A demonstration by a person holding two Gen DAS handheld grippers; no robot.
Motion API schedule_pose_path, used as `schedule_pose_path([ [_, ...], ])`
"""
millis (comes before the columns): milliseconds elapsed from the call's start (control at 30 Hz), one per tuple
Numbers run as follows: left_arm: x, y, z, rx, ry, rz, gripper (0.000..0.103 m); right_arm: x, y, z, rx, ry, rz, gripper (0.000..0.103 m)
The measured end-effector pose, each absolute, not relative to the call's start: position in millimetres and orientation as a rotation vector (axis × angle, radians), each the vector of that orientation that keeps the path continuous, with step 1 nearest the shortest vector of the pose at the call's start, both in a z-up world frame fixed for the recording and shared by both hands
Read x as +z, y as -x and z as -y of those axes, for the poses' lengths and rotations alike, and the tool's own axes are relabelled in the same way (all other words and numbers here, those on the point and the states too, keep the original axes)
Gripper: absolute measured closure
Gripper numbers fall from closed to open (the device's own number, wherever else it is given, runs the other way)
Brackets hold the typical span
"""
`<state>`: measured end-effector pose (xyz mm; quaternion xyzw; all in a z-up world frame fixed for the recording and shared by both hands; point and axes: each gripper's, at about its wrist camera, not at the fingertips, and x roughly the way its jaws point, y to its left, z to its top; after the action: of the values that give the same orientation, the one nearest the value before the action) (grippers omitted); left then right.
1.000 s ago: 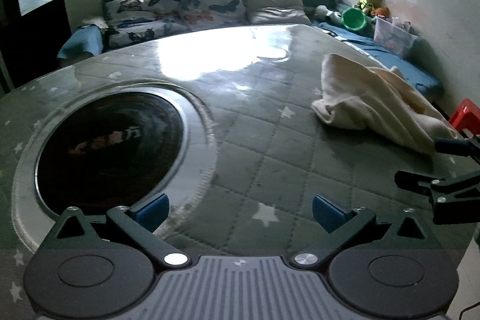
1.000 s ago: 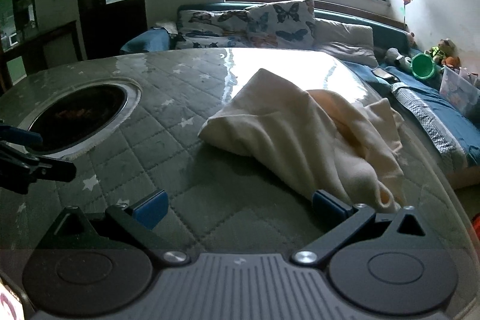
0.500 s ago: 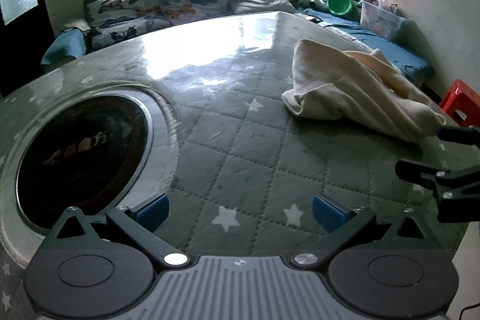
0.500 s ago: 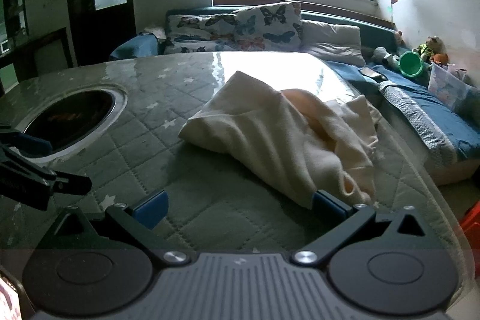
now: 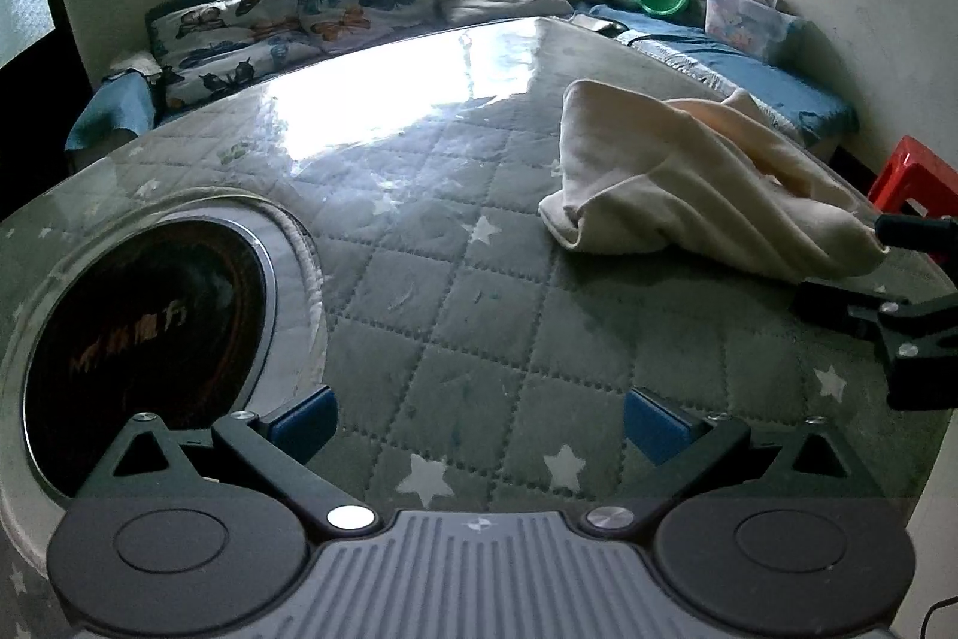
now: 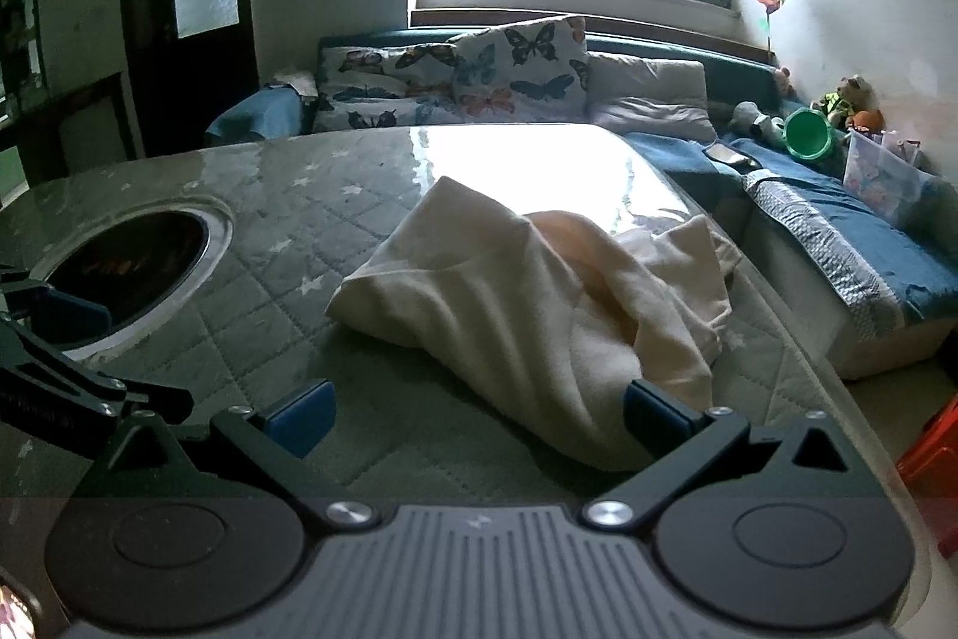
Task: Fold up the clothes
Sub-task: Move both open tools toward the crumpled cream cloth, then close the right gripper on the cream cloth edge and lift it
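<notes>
A crumpled cream garment [image 5: 688, 184] [image 6: 539, 303] lies in a heap on the right side of the grey quilted table [image 5: 467, 279]. My left gripper [image 5: 479, 423] is open over bare table, well short and left of the garment. In the right wrist view my right gripper [image 6: 479, 417] is open too, its jaws wide, with the garment's near end just in front of them and reaching the right fingertip [image 6: 652, 414]. The right gripper [image 5: 886, 279] also shows at the left wrist view's right edge, beside the garment's near tip.
A round black cooktop [image 5: 138, 333] in a metal ring is set into the table's left side. Behind the table runs a sofa with butterfly cushions [image 6: 455, 82]. At the right are a blue mattress [image 6: 838, 232], a green bucket [image 6: 808, 133], a clear box [image 5: 742, 22] and a red stool [image 5: 910, 178].
Both grippers have moved forward and to the right, closer to the garment. The garment itself has not moved. Both stay open.
</notes>
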<state>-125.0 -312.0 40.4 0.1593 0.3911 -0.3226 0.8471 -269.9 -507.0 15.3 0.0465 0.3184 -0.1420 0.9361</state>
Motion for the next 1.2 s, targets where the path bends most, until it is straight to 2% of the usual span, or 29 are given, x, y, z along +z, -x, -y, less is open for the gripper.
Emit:
schedule_pose_path([
  [267,41,116,316,-0.681,-0.343,-0.830,0.000,18,258,516,-0.298,-0.092,-0.650,0.001],
  [467,42,109,323,-0.684,-0.343,-0.831,0.000,16,243,524,-0.293,-0.095,-0.661,0.006],
  [933,39,100,323,-0.674,-0.345,-0.835,0.000,7,210,548,-0.281,-0.105,-0.698,0.026],
  [1067,37,98,321,-0.666,-0.347,-0.838,0.000,4,201,555,-0.277,-0.109,-0.711,0.037],
  [1200,37,96,318,-0.663,-0.345,-0.838,0.000,1,190,562,-0.273,-0.110,-0.721,0.037],
])
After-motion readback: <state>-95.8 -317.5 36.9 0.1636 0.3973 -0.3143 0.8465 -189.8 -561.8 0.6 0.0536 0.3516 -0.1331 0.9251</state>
